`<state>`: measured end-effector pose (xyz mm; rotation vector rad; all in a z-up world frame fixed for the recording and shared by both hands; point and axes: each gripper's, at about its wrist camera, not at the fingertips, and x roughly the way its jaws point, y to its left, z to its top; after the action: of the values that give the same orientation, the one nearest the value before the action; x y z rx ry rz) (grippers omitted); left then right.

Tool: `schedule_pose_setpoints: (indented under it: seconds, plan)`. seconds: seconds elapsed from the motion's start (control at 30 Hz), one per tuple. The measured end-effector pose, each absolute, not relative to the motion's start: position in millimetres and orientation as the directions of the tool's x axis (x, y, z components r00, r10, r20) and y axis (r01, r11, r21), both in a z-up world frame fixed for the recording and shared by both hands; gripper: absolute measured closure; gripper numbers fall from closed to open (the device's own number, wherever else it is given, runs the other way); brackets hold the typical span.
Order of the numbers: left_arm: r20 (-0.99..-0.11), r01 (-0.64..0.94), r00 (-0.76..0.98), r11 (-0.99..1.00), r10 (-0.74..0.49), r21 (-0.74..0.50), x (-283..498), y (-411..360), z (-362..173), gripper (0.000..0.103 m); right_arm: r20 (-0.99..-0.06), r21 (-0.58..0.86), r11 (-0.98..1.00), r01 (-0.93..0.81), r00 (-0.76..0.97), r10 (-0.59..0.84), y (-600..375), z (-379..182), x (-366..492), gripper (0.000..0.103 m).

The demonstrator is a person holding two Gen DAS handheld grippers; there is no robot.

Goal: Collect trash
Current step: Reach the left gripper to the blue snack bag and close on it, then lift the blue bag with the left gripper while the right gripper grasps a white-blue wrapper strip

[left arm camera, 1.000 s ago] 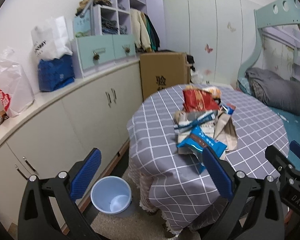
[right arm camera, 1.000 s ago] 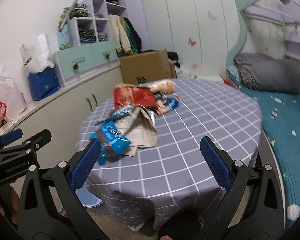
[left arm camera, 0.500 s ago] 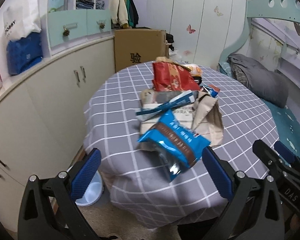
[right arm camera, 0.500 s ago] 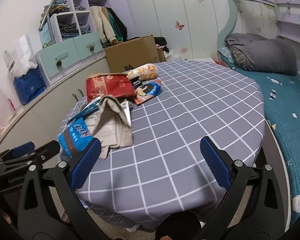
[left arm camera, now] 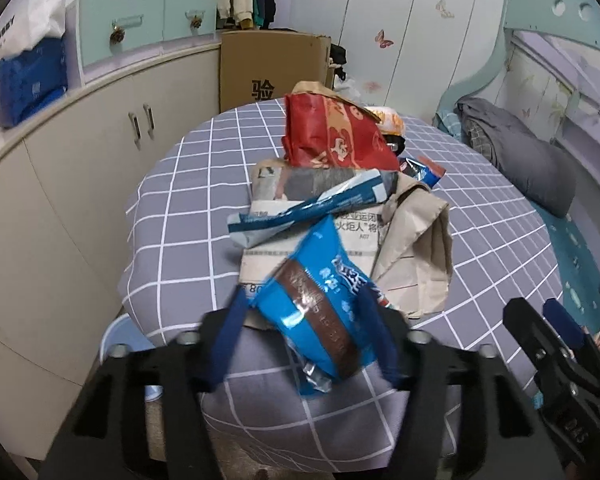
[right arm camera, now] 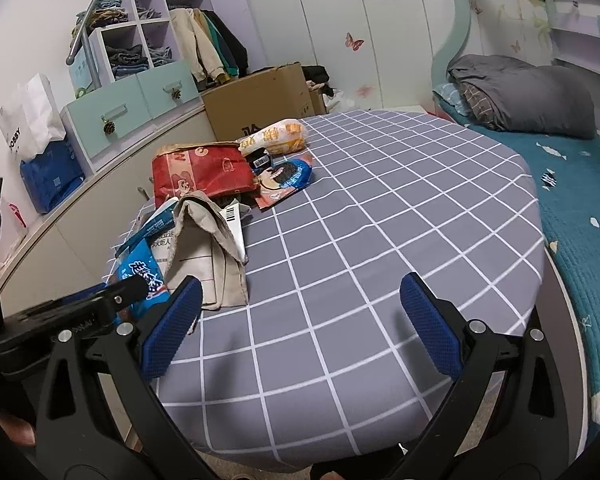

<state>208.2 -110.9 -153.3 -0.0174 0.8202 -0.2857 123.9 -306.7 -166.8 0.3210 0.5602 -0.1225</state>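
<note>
A pile of trash lies on the round table with a grey checked cloth [left arm camera: 188,184]. Nearest is a blue snack wrapper [left arm camera: 320,304], seen also in the right wrist view [right arm camera: 142,276]. Behind it lie a newspaper [left arm camera: 300,240], a beige paper bag [left arm camera: 416,248], a red bag [left arm camera: 332,136] and a yellow packet [right arm camera: 276,138]. My left gripper [left arm camera: 304,336] has its blue pads on both sides of the blue wrapper, blurred and narrowing; grip not certain. My right gripper [right arm camera: 300,320] is open and empty over bare cloth at the table's near side.
A light blue bin [left arm camera: 118,336] stands on the floor left of the table, mostly hidden. Cream cabinets [left arm camera: 60,184] run along the left. A cardboard box [left arm camera: 272,68] stands behind the table. A bed with a teal cover [right arm camera: 572,216] is on the right.
My left gripper has moved forward to the table edge and its pads have closed in around the blue wrapper. My right gripper has moved closer over the table and stays open.
</note>
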Motion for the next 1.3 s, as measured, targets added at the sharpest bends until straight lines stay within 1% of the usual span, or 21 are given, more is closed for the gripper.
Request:
schedule_pose_setpoints:
  seconds: [0.03, 0.07, 0.1, 0.17, 0.23, 0.3, 0.5, 0.6, 0.7, 0.83, 0.9, 1.0, 1.13, 1.17, 1.23, 1.27, 1.3]
  plan:
    - [-0.715, 0.248, 0.64, 0.956, -0.282, -0.155, 207, -106, -153, 0.068, -0.542, 0.264, 0.945, 0.196, 0.84, -0.022, -306, -167, 127, 0.006]
    - [-0.71, 0.258, 0.629, 0.947, -0.317, -0.193, 207, -101, -153, 0.071, -0.545, 0.262, 0.946, 0.192, 0.838, -0.019, -304, -167, 129, 0.006]
    - [-0.706, 0.271, 0.613, 0.934, -0.355, -0.234, 207, -97, -154, 0.079, -0.546, 0.261, 0.947, 0.184, 0.837, -0.012, -303, -166, 132, 0.006]
    - [-0.694, 0.282, 0.599, 0.917, -0.399, -0.283, 205, -90, -153, 0.082, -0.549, 0.258, 0.95, 0.177, 0.836, -0.007, -300, -166, 136, 0.006]
    - [-0.678, 0.287, 0.604, 0.908, -0.419, -0.306, 202, -84, -152, 0.087, -0.55, 0.263, 0.951, 0.16, 0.835, 0.011, -296, -165, 141, 0.006]
    - [-0.662, 0.301, 0.605, 0.897, -0.441, -0.323, 197, -80, -149, 0.089, -0.556, 0.269, 0.952, 0.147, 0.831, 0.029, -292, -166, 146, 0.006]
    - [-0.617, 0.328, 0.599, 0.859, -0.511, -0.393, 192, -63, -141, 0.09, -0.551, 0.302, 0.949, 0.09, 0.829, 0.096, -278, -158, 158, 0.006]
    - [-0.603, 0.315, 0.608, 0.854, -0.517, -0.414, 189, -52, -138, 0.09, -0.53, 0.263, 0.962, 0.072, 0.844, 0.082, -266, -149, 158, 0.006]
    - [-0.599, 0.304, 0.6, 0.844, -0.53, -0.442, 192, -43, -142, 0.09, -0.516, 0.189, 0.982, 0.023, 0.853, 0.08, -250, -139, 164, 0.006]
    - [-0.594, 0.27, 0.599, 0.834, -0.537, -0.482, 196, -31, -146, 0.09, -0.534, 0.055, 0.997, -0.048, 0.842, 0.07, -234, -134, 183, 0.006]
    - [-0.591, 0.253, 0.616, 0.842, -0.52, -0.476, 197, -26, -144, 0.09, -0.563, -0.021, 0.997, -0.08, 0.825, 0.055, -226, -136, 193, 0.006]
    - [-0.574, 0.233, 0.644, 0.844, -0.506, -0.483, 196, -13, -141, 0.09, -0.573, -0.099, 0.989, -0.106, 0.819, 0.03, -215, -136, 201, 0.006]
    - [-0.591, 0.179, 0.689, 0.889, -0.419, -0.421, 200, 1, -139, 0.09, -0.564, -0.211, 0.958, -0.193, 0.825, 0.042, -188, -135, 208, 0.006]
    - [-0.594, 0.169, 0.696, 0.897, -0.402, -0.409, 202, 4, -139, 0.09, -0.566, -0.233, 0.947, -0.22, 0.823, 0.052, -181, -136, 210, 0.007]
    - [-0.604, 0.144, 0.709, 0.913, -0.364, -0.382, 203, 11, -140, 0.09, -0.585, -0.289, 0.916, -0.278, 0.809, 0.061, -167, -140, 218, 0.014]
    - [-0.606, 0.133, 0.717, 0.922, -0.343, -0.364, 204, 14, -140, 0.09, -0.595, -0.304, 0.905, -0.296, 0.801, 0.062, -163, -143, 222, 0.021]
    - [-0.608, 0.127, 0.721, 0.926, -0.332, -0.355, 204, 16, -141, 0.09, -0.615, -0.318, 0.892, -0.322, 0.786, 0.065, -159, -147, 229, 0.03]
